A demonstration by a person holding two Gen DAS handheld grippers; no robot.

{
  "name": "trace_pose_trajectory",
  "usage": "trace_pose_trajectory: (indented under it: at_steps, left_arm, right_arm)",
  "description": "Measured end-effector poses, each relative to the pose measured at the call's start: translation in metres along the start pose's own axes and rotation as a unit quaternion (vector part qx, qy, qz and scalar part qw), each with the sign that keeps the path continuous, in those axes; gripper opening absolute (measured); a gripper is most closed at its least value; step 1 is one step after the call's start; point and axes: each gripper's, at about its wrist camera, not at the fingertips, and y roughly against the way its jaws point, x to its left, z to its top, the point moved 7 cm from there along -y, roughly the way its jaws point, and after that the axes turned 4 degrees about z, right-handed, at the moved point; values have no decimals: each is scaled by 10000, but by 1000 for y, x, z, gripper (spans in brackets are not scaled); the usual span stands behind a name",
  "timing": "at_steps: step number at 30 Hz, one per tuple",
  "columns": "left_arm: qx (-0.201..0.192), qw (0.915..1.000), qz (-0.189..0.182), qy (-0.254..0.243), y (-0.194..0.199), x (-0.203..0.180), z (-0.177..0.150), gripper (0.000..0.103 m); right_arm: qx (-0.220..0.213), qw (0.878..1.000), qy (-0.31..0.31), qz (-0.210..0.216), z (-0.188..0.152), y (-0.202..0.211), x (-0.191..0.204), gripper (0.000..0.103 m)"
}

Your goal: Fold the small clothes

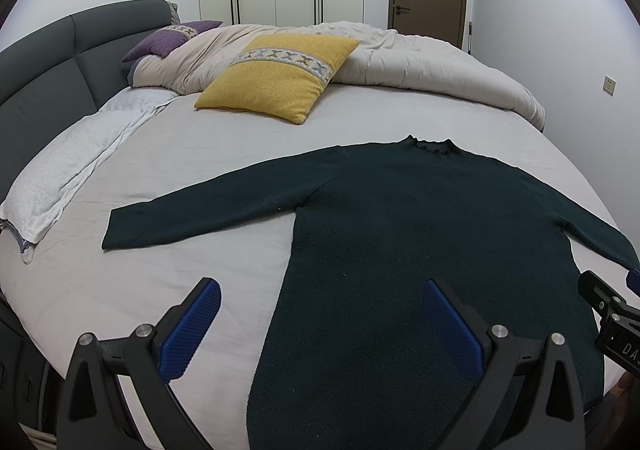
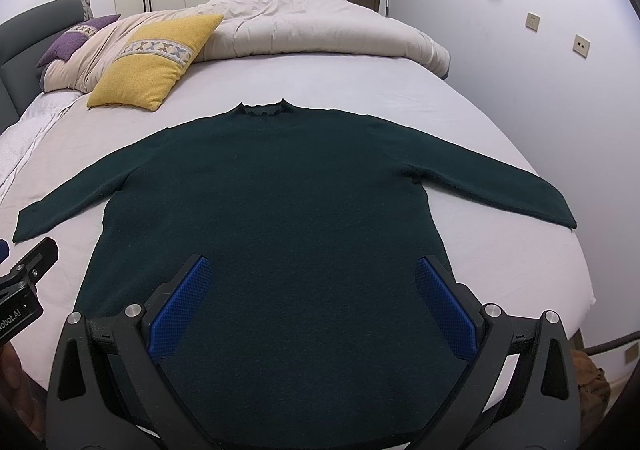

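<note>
A dark green long-sleeved sweater (image 1: 400, 234) lies flat on the light bed sheet (image 1: 200, 154), collar away from me and both sleeves spread out. It also shows in the right wrist view (image 2: 280, 190). My left gripper (image 1: 322, 290) is open and empty above the sweater's lower left edge, its left finger over bare sheet. My right gripper (image 2: 312, 270) is open and empty above the lower body of the sweater. The right gripper's body shows at the right edge of the left wrist view (image 1: 612, 314).
A yellow cushion (image 1: 280, 78) lies beyond the sweater, with a rumpled beige duvet (image 1: 420, 62) and a purple cushion (image 1: 168, 40) behind it. A white towel (image 1: 68, 174) lies along the grey headboard (image 1: 48, 70) at left. The bed's right edge (image 2: 580, 270) drops to the floor.
</note>
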Motion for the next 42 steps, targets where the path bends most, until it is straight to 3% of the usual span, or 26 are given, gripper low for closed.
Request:
trace_pose_trajectory:
  at_steps: [20,29,33,35,38,41,42]
  left_arm:
    - [48,10000,-4,20,-5,1,-12,103]
    - [283,9995,-36,111,-21,-6,-17,103]
    - [736,9958,-467,280,-40,-13,-25,103]
    - [846,9942,-600,284,-47,-19,-26,103]
    - [882,9931,-711,305,-58,-27,-26,103]
    - [1163,9872,-1014,404,-73,-38,-26,103]
    - [1198,9862,-1061,416,-76,-42,-25,103]
  right_arm:
    - [59,10000,15,5,-9,-11,7,103]
    - [96,9996,-211,138,-7,-23,-7,103]
    - [47,9943,-929,514,6,-36,-61,103]
    - [-89,9845,-1627,650,10,-46,-113,103]
    - [-206,9614,-2682,587,7,-66,-207,103]
    - [-272,9283,-3693,327,-9,-87,-309,99]
    - [-248,9166,-3985,223,-17,-94,-340,93]
